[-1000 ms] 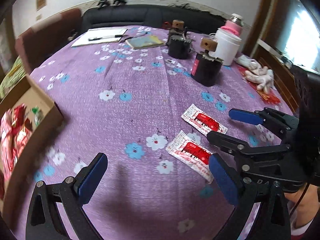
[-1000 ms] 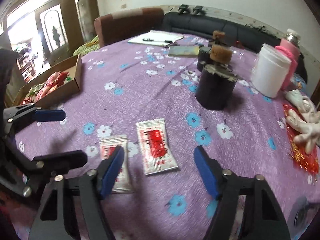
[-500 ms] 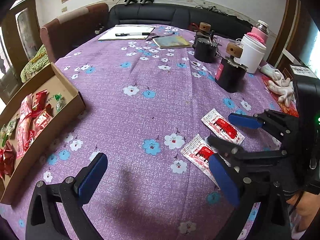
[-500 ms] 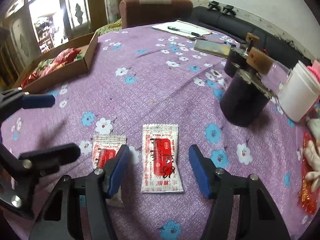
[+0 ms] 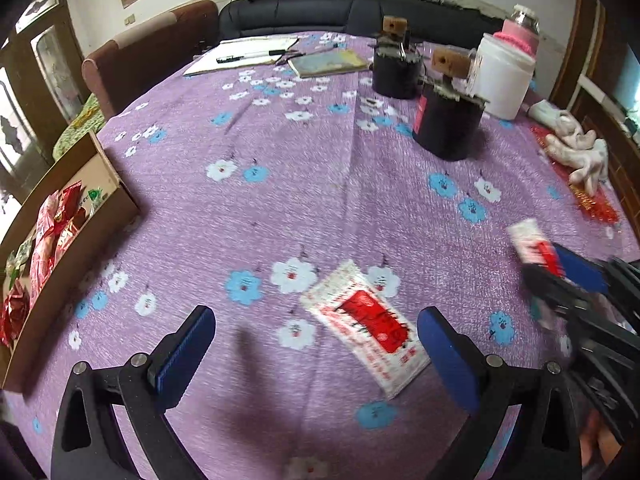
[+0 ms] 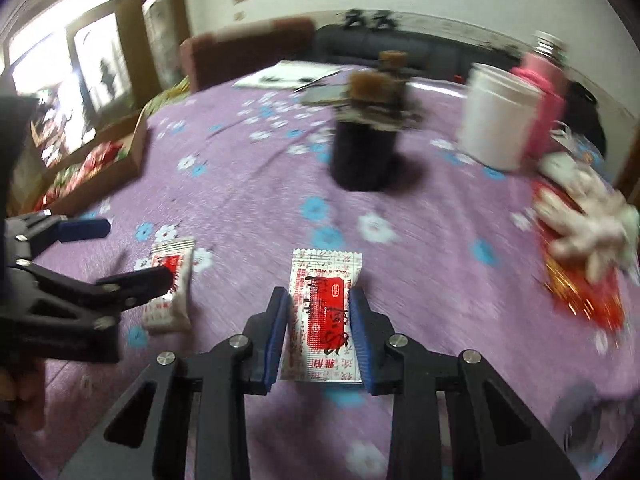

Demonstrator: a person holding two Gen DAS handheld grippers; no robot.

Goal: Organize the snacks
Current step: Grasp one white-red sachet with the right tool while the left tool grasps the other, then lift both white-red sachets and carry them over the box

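My right gripper (image 6: 320, 332) had just been closing, pads against a snack packet (image 6: 325, 312). My left gripper (image 5: 316, 356) stood wide over another packet (image 5: 366, 322).

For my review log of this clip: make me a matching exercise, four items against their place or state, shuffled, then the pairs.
Items:
1. Left gripper
2. Right gripper
3. Cardboard box
4. White jar

States or places:
A. at the table's left edge, holding red snacks
B. open over a packet lying flat
C. at the far side, beside a pink bottle
D. closing, a second packet between its pads

Pairs: 1-B, 2-D, 3-A, 4-C
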